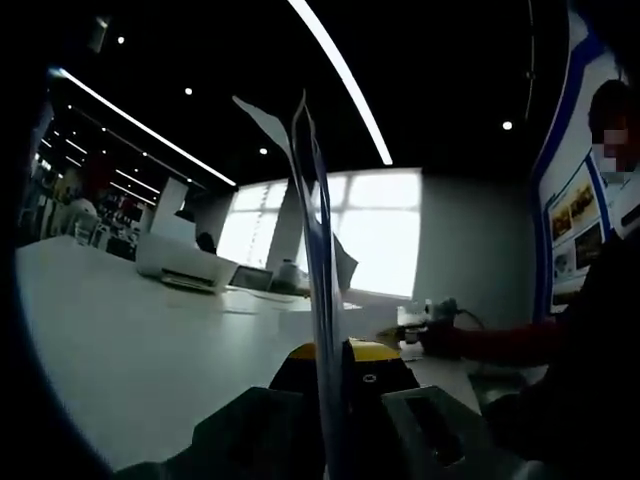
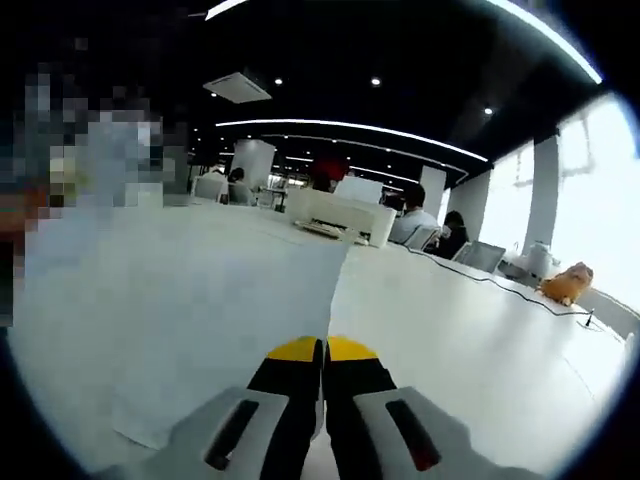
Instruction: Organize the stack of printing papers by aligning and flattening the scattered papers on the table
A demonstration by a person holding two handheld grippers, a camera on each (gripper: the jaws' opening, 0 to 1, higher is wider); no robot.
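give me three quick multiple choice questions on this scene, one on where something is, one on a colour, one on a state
1. Where is the white printer?
A. on the white table, far from the tongs
B. on the floor
C. between the right tongs

2. What colour are the tips of the right tongs?
A. red
B. yellow
C. blue

3. How do the papers stand in the left tongs?
A. lying flat on the table
B. rolled into a tube
C. held upright, edge toward the camera

Answers:
1. A, the right gripper view shows the printer resting on the table well beyond the tips.
2. B, both tips are yellow above black and grey bodies.
3. C, the left gripper view shows the sheets rising edge-on from the shut jaws, one corner bending away at the top.
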